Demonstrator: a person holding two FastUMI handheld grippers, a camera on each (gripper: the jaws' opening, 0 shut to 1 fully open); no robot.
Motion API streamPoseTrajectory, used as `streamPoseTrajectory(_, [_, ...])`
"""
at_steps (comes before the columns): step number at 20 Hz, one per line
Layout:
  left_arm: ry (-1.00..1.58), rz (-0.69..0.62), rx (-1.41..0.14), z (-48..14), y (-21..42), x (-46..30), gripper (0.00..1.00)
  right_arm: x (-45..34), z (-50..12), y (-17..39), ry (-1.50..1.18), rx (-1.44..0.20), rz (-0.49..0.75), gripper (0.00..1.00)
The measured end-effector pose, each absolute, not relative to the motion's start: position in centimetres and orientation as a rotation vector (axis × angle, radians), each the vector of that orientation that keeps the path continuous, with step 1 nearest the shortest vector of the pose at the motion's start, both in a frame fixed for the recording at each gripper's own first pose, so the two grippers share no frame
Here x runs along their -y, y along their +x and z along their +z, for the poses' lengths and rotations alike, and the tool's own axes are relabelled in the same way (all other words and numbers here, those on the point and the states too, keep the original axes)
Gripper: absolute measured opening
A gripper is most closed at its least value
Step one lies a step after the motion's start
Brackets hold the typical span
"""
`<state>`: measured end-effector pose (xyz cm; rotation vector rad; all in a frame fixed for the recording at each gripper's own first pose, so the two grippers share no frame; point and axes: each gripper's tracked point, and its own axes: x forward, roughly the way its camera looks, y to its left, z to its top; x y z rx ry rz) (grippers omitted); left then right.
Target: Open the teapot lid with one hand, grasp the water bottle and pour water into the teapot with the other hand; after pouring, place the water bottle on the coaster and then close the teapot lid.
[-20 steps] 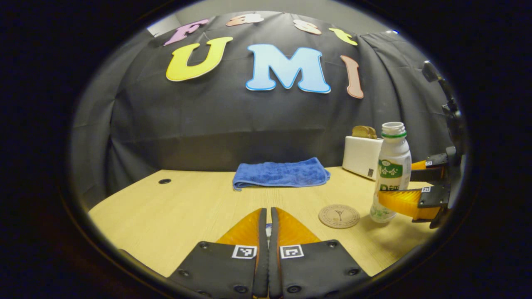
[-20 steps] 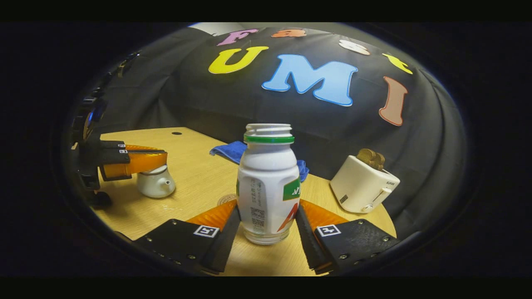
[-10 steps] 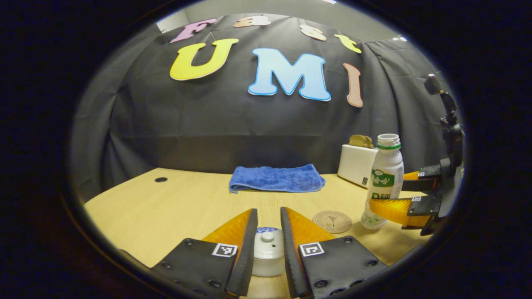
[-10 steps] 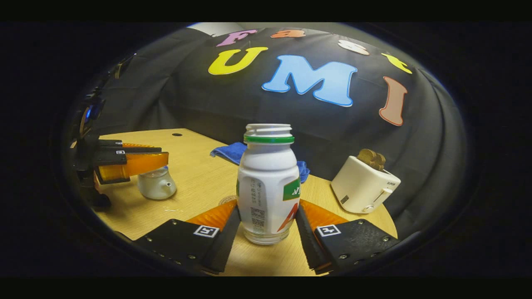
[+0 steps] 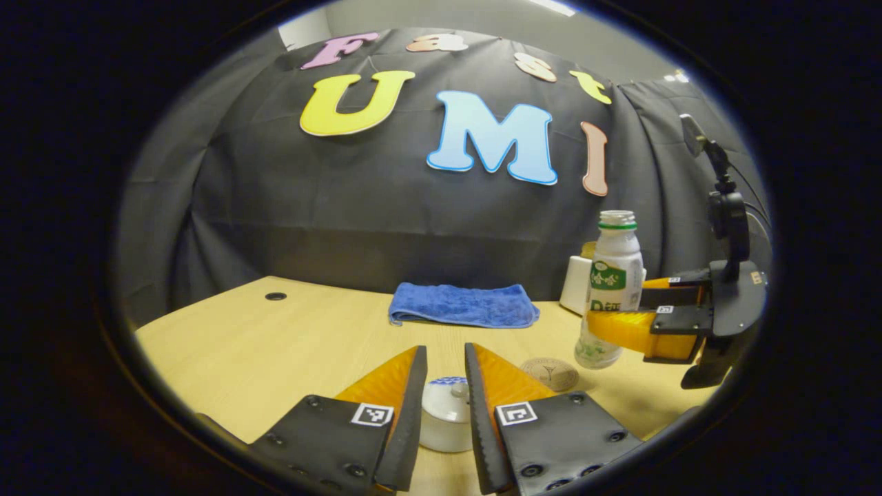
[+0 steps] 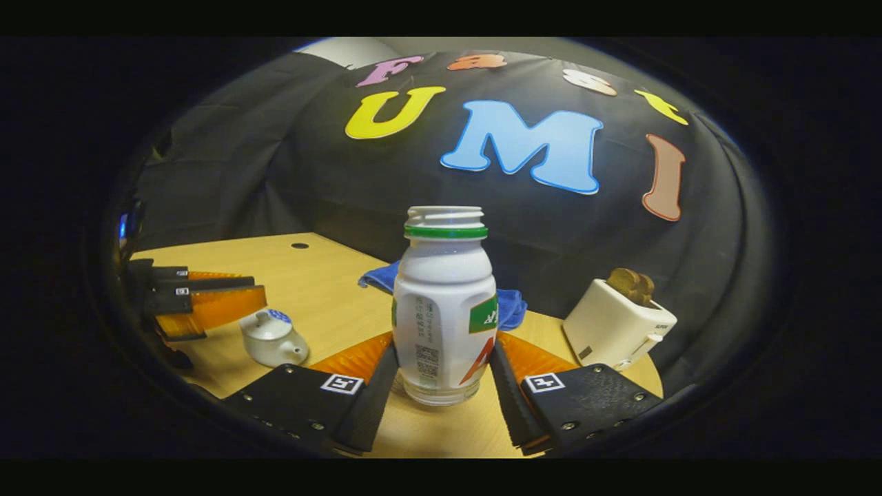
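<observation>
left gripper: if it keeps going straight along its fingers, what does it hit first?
Probably the teapot, sitting between the open fingers of the left gripper, its lid knob nearest. Past it lies bare table, then the blue towel. Depth is uncertain.

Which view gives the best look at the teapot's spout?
The right gripper view: the teapot sits side-on, spout pointing right, lid on. The left gripper view looks down on its lid between the left gripper fingers, spout hidden.
</observation>
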<state>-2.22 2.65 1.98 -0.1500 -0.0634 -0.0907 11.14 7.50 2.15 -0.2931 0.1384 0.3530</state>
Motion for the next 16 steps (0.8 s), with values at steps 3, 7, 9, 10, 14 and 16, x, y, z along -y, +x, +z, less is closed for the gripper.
streamPoseTrajectory(3, [-0.154, -0.08, 0.067, 1.8, -2.5, -3.4, 0.44, -8.5, 2.3, 12.1, -0.245, -0.147, 0.372, 0.7])
streamPoseTrajectory(7, [-0.175, -0.078, 0.079, 1.8, -2.8, -3.8, 0.44, -9.1, 1.2, 13.3, -0.167, -0.185, 0.383, 0.71])
streamPoseTrajectory(9, [-0.178, -0.078, 0.08, 1.8, -2.8, -3.9, 0.41, -9.1, 0.4, 14.3, -0.139, -0.208, 0.376, 0.71])
streamPoseTrajectory(10, [-0.179, -0.079, 0.079, 1.8, -2.8, -3.8, 0.37, -9.0, 0.0, 14.8, -0.122, -0.22, 0.371, 0.71])
streamPoseTrajectory(14, [-0.182, -0.083, 0.078, 1.8, -2.7, -3.9, 0.41, -8.8, -1.5, 15.7, -0.074, -0.25, 0.359, 0.71])
streamPoseTrajectory(16, [-0.183, -0.083, 0.074, 1.7, -2.7, -3.8, 0.44, -8.8, -2.0, 15.7, -0.069, -0.26, 0.36, 0.7])
